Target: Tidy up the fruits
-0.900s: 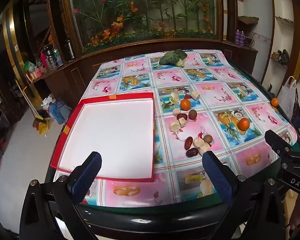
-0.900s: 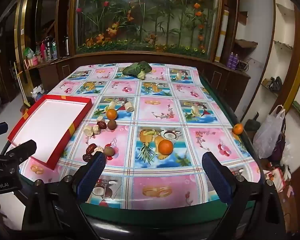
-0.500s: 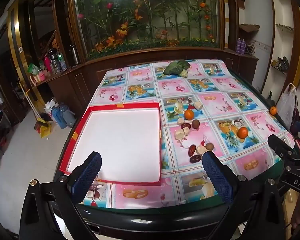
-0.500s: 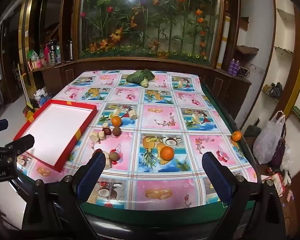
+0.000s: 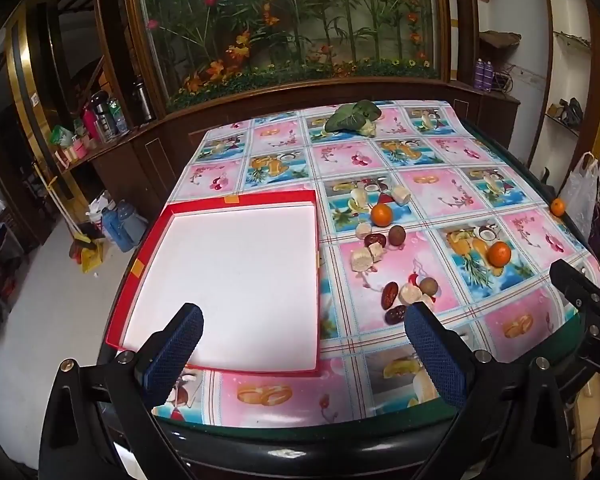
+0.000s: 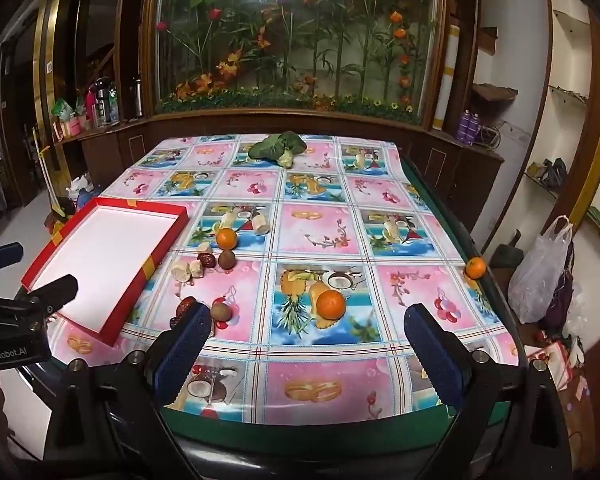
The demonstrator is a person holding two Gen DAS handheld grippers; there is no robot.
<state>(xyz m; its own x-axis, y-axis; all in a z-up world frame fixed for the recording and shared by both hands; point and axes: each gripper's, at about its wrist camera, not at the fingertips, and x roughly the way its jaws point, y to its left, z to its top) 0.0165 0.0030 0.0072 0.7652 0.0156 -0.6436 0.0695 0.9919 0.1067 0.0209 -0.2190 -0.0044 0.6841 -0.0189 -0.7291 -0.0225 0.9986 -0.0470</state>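
A red-rimmed box lid with a white inside (image 5: 236, 276) (image 6: 104, 260) lies at the table's left. To its right sit scattered fruits: three oranges (image 5: 381, 215) (image 5: 499, 254) (image 5: 557, 206), brown round fruits (image 5: 396, 235), red dates (image 5: 389, 295) and pale cut pieces (image 5: 362, 259). In the right wrist view one orange (image 6: 331, 303) lies mid-table and another (image 6: 475, 267) at the right edge. My left gripper (image 5: 304, 340) hangs open over the near edge, nothing between its fingers. My right gripper (image 6: 308, 342) is open too, short of the mid-table orange.
A green leafy vegetable (image 5: 354, 118) (image 6: 278, 147) lies at the far end of the fruit-patterned tablecloth (image 6: 320, 224). A white plastic bag (image 6: 542, 272) hangs off the right. Wooden cabinets and a flower display wall stand behind the table.
Both grippers have drawn back and risen, so the table looks smaller and farther. Both stay open; nothing on the table has moved.
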